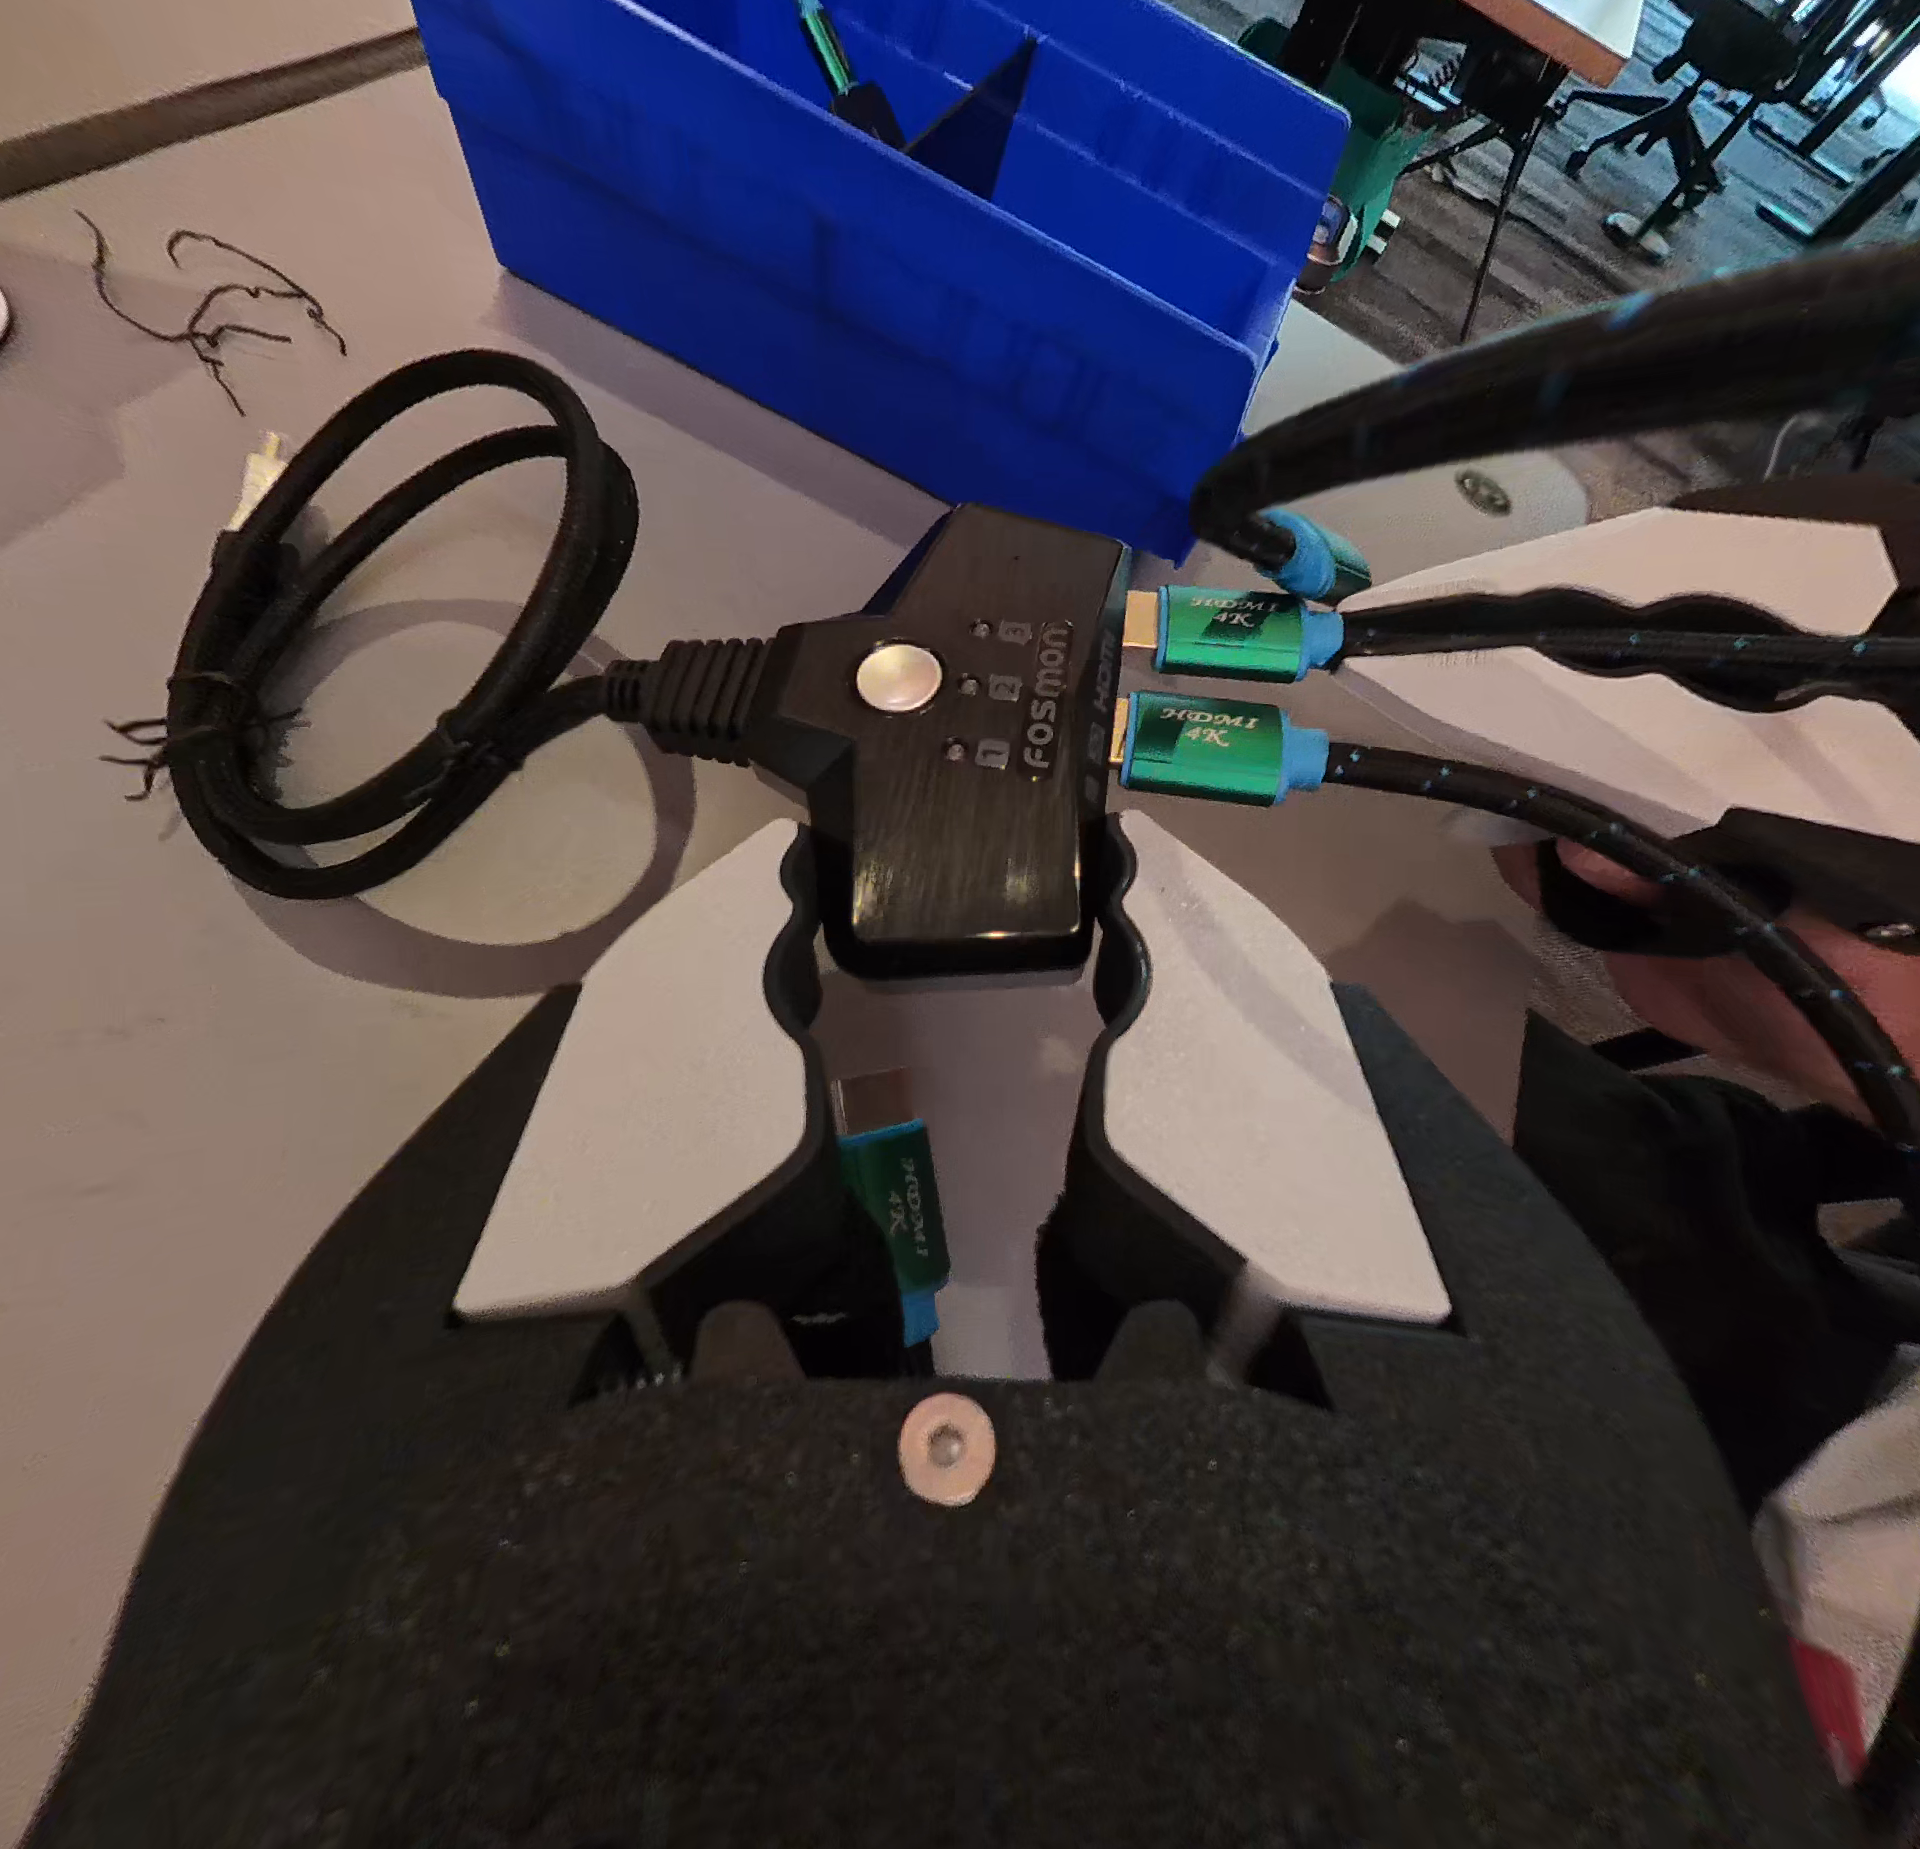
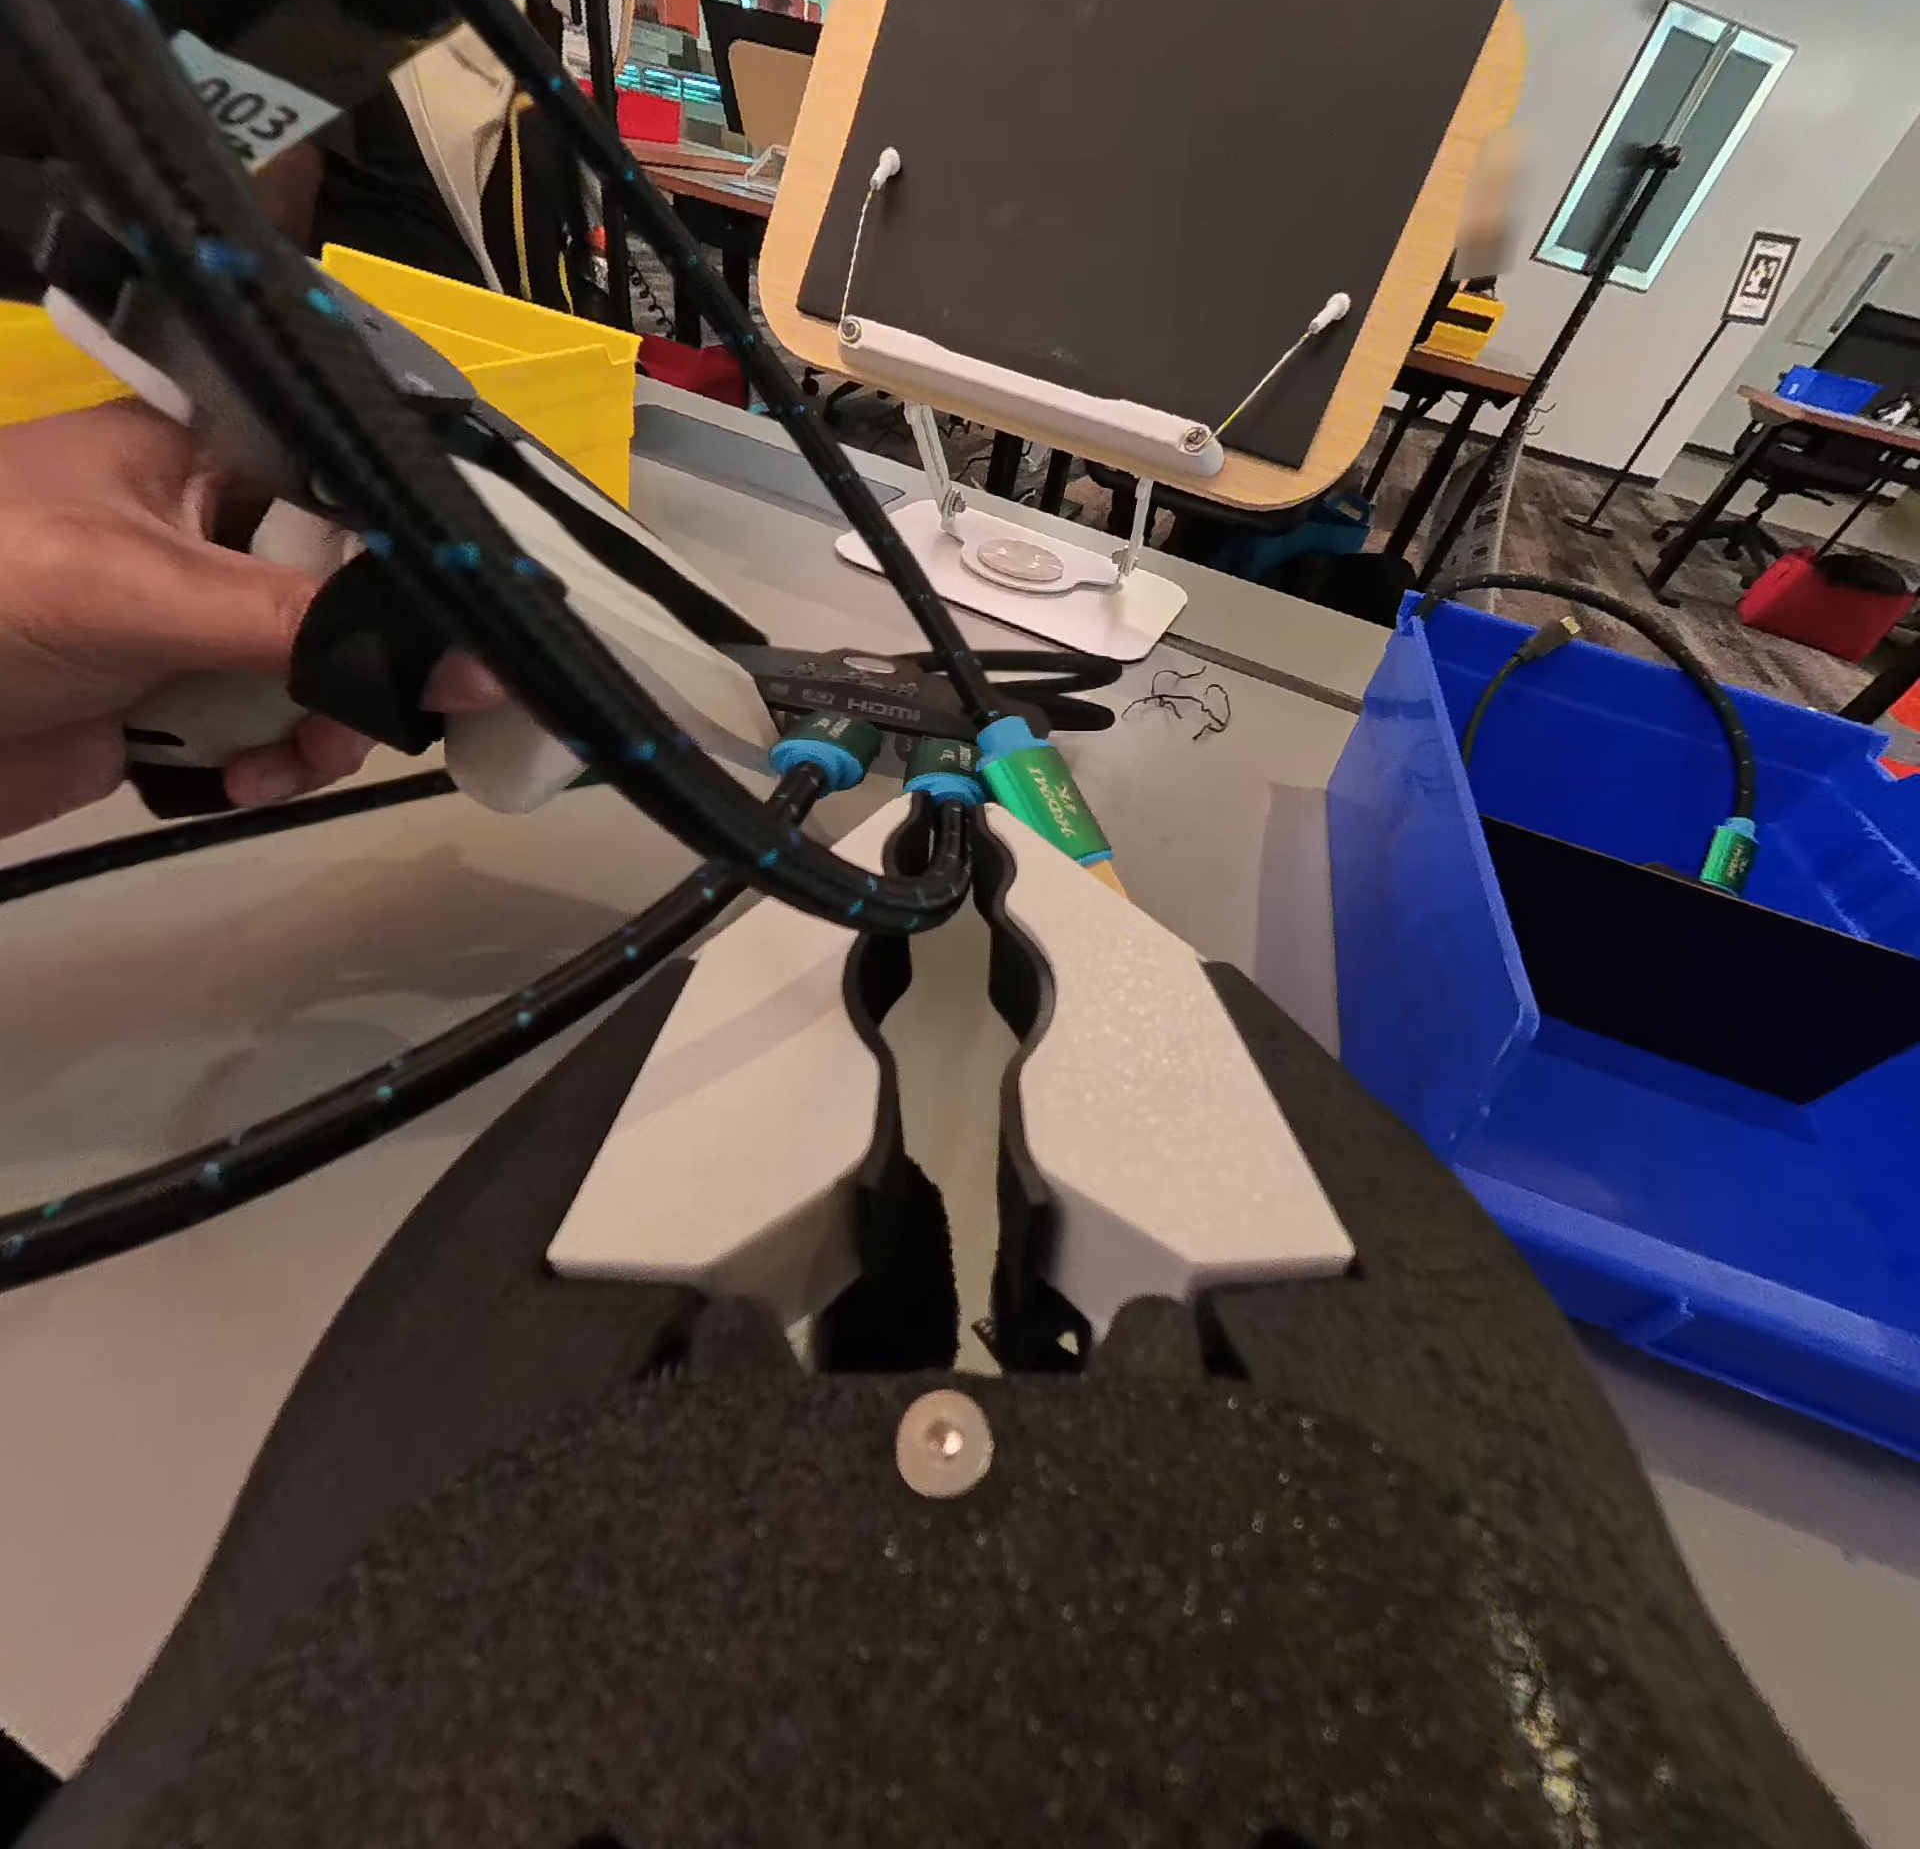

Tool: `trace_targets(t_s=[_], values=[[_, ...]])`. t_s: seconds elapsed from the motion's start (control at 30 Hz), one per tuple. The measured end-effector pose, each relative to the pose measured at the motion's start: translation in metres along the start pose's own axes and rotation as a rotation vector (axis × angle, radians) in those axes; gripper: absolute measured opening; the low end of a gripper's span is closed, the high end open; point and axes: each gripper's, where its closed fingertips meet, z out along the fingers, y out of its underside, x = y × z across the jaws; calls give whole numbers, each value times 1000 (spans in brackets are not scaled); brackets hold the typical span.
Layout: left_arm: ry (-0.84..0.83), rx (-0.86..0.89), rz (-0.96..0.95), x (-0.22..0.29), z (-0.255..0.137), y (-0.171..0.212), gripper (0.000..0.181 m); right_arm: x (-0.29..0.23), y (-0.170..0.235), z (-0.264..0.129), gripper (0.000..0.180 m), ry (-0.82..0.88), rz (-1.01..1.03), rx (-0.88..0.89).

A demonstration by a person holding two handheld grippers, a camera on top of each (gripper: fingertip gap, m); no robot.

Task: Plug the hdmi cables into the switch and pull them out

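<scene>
Left tool [image 1: 961, 900] is clamped on the near end of the black switch [image 1: 966, 760], held just above the grey table [image 1: 208, 1124]. Two green HDMI plugs sit in the switch's side ports: upper plug [image 1: 1231, 633], lower plug [image 1: 1210, 747]. Right tool [image 2: 940, 843] is pinched on the braided cable [image 2: 940, 833] right behind one seated plug. Third plug [image 2: 1044, 802] hangs loose just beside its fingertips. Blue bin [image 1: 831, 189] stands behind the switch.
</scene>
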Motion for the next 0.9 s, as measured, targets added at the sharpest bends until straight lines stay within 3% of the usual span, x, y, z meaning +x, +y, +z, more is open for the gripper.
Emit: trace_targets(t_s=[0.57,0.63,0.77,0.83,0.9], values=[[30,27,-48,-3,9,5,51,6,9,9,9,2,143,1],[102,30,-96,-5,3,2,51,-1,0,7,11,-83,163,40],[254,18,-171,-12,-25,-10,50,-3,-33,-23,34,-343,221,152],[335,21,-210,-13,-46,-22,50,11,-43,-28,48,-384,148,173],[422,-2,-254,-10,-65,-32,50,12,-52,-19,50,-449,8,162]])
